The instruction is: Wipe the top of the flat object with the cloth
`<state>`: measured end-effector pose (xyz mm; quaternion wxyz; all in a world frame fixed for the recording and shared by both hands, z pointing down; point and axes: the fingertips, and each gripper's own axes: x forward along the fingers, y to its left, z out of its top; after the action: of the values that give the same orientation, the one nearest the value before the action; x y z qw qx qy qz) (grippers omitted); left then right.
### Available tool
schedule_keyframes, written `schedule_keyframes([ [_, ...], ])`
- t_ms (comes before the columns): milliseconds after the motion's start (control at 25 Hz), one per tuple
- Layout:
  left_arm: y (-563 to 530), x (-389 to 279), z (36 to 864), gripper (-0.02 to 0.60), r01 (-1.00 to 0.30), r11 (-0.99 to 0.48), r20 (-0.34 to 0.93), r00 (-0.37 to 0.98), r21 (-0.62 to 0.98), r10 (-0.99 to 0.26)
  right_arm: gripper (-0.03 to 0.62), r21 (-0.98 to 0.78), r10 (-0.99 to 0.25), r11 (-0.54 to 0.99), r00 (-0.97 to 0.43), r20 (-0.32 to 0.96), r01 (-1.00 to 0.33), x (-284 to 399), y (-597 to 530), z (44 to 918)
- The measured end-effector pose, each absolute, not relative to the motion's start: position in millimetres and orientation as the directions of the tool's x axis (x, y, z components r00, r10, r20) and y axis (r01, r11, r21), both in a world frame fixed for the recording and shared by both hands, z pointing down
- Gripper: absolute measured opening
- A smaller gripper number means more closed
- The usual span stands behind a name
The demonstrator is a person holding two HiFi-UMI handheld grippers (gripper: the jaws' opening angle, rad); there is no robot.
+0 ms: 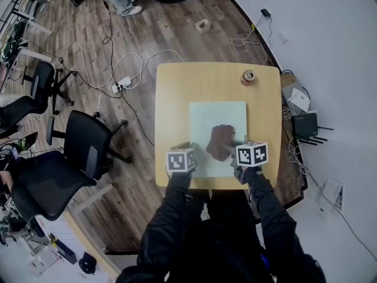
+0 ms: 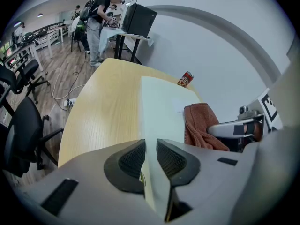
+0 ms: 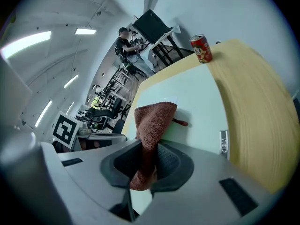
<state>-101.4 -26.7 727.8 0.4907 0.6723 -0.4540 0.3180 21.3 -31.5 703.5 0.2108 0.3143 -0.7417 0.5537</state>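
Dark sleeves [image 1: 177, 217] fill the bottom of the head view and reach up to the near edge of the surface [image 1: 177, 93], a square top of light wood. On it lies the mat [image 1: 215, 114], a pale green sheet set flat at the middle of the frame and running down to the lower edge of the surface.

At the mat's lower left corner stands the left hand-held gripper [image 2: 151, 161]. In its own view the jaws stand a little apart, with a narrow gap through which the mat's left edge and a sliver of wood show (nothing is pinched between the pads).

To the right of it, the right hand-held gripper [image 3: 149, 161] is clamped on the cloth [image 3: 152, 125], a rust-brown towel that stands up out of the jaws in a fold. In the head view the cloth is a brown heap on the lower right part of the mat, just left of that gripper's marker cube.

Near the upper right corner of the surface a red drink can [image 1: 248, 76] stands upright on bare wood, well apart from the mat. Left of the surface, on the plank floor, are a black office chair [image 1: 82, 146] and loose white cables [image 1: 118, 69].
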Motion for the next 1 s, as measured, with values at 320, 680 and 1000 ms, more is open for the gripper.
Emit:
schedule_keyframes([
  [320, -25.2, -103.0, 726.4, 0.097, -0.925, -0.109, 0.877, 0.38, 0.364, -0.294, 0.074, -0.651, -0.251, 0.161, -0.669, 0.699, -0.741, 64.8, -23.8, 707.5],
  [680, -23.0, -102.9, 726.7, 0.097, -0.925, -0.109, 0.879, 0.38, 0.364, -0.288, 0.074, -0.612, -0.289, 0.139, -0.623, 0.727, -0.779, 110.6, -21.4, 705.5],
  [1000, -21.9, -104.1, 727.3, 0.097, -0.913, -0.111, 0.871, 0.409, 0.394, -0.271, 0.074, -0.689, -0.334, 0.192, -0.707, 0.623, -0.699, 87.3, -23.2, 648.2],
])
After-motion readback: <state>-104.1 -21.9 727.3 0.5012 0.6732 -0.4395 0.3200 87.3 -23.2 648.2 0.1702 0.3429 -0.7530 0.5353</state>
